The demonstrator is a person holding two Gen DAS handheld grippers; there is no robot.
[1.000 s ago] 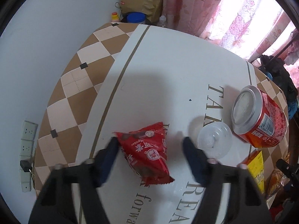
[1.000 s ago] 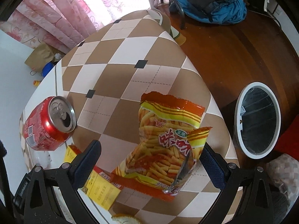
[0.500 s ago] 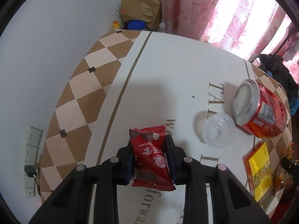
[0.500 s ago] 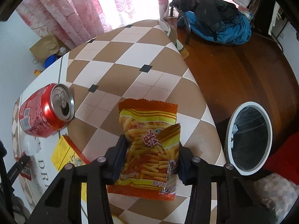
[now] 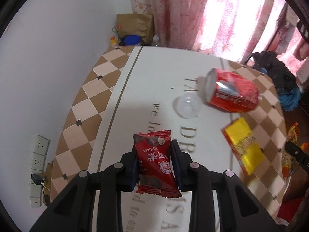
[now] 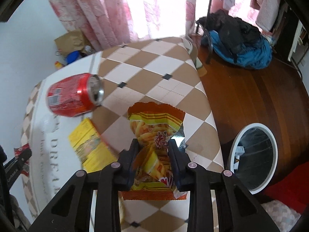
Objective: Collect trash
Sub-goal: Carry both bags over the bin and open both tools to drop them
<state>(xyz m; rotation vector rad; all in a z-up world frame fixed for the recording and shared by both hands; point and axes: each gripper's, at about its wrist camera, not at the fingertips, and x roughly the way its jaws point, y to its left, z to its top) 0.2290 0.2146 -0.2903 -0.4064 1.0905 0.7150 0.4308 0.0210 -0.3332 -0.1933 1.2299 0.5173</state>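
Pinching a red snack wrapper (image 5: pixel 156 160) w/ the left gripper (image 5: pixel 155 150) – jaws narrow, pads pressing both sides, wrapper hanging above the table (image 5: pixel 164 71). Right gripper (image 6: pixel 154 148) jaws closing on a yellow chip bag (image 6: pixel 154 133), crumpling it at the waist – bag sitting over the checkered cloth near the table edge. Red can (image 5: pixel 231 92) lying on its side, clear lid (image 5: pixel 186 105) & yellow box (image 5: pixel 242 143) beside it. White-rimmed bin (image 6: pixel 253 156) standing on the floor, right of the table

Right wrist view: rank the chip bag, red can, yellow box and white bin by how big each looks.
1. chip bag, inflated by nearness in the right gripper
2. white bin
3. red can and yellow box, too alike to rank
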